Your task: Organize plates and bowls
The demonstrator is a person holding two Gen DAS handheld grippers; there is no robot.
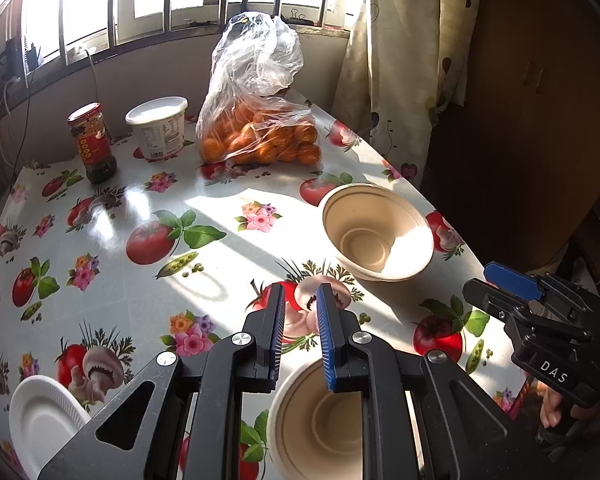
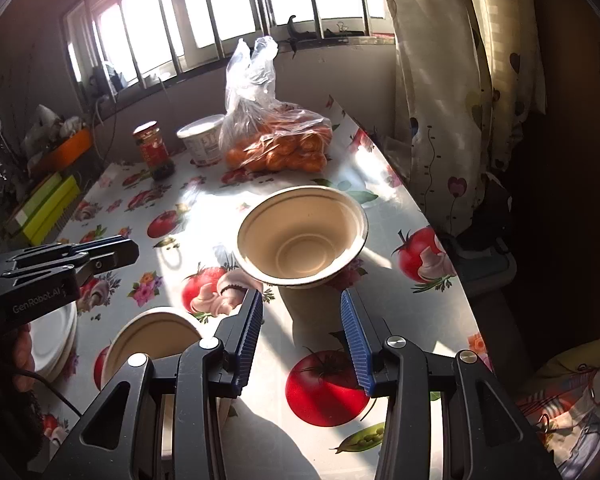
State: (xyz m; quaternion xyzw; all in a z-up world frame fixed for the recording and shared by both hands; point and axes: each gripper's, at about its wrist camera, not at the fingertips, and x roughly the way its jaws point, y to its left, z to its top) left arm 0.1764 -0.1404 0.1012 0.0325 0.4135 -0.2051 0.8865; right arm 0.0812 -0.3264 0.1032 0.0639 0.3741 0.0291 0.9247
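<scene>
A beige paper bowl [image 1: 376, 232] [image 2: 302, 236] stands upright near the table's right edge. A second beige bowl [image 1: 320, 420] [image 2: 152, 340] sits at the near edge, right under my left gripper. White plates [image 1: 40, 416] [image 2: 54, 340] lie stacked at the near left. My left gripper [image 1: 300, 300] hovers above the near bowl, its jaws a small gap apart and empty; it also shows in the right wrist view [image 2: 112, 248]. My right gripper [image 2: 300, 300] is open and empty, just in front of the far bowl; it shows at the right of the left wrist view [image 1: 500, 280].
A bag of oranges [image 1: 256, 128] [image 2: 276, 140], a white tub [image 1: 160, 128] [image 2: 202, 142] and a red-lidded jar [image 1: 92, 144] [image 2: 154, 152] stand at the table's far side. A curtain [image 2: 460, 100] hangs by the right edge. The table [image 1: 120, 280] has a fruit-print cloth.
</scene>
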